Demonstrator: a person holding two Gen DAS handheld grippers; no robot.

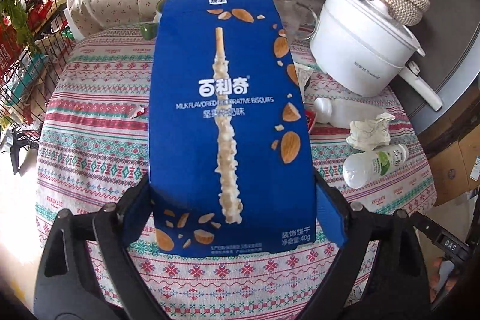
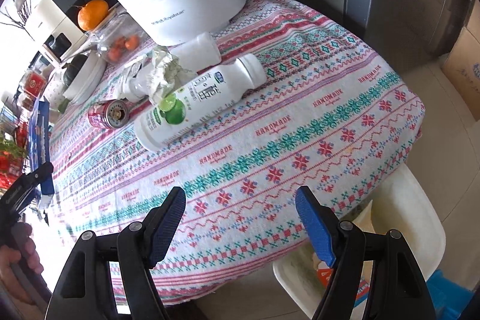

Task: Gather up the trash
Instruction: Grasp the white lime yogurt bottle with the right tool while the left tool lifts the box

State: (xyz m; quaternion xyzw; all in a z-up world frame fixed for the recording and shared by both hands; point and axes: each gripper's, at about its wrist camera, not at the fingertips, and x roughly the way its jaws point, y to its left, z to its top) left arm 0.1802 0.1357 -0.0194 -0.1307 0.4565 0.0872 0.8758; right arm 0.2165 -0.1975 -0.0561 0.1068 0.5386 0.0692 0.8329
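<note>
Here, in the left wrist view, the left tool (image 1: 232,218) pinches the blue biscuit box (image 1: 228,116) by its two long side edges near the bottom end, the pads pressed against the cardboard. The box appears lifted clear of the patterned worktop (image 1: 90,170) and points away from the camera. To its right lie more pieces to collect: a crumpled paper wad (image 1: 370,131), a lime-label bottle (image 1: 376,165) and a plain white bottle (image 1: 345,111), all short of the white pot (image 1: 360,50).

In the right wrist view, the right tool (image 2: 240,224) is spread wide with nothing between its pads, hovering over the near edge of the worktop (image 2: 300,140). The lime-label bottle (image 2: 198,107) lies on its side ahead, touching the paper wad (image 2: 162,74), with a red can (image 2: 109,113) just beside it. The biscuit box (image 2: 40,140) shows at the far left edge. A cream bin (image 2: 399,218) stands below the worktop's edge.

To do this step well, I judge the box should stay pinched firmly but not so hard that the thin cardboard buckles. It should be carried level and let go only once it is squarely over the bin.
</note>
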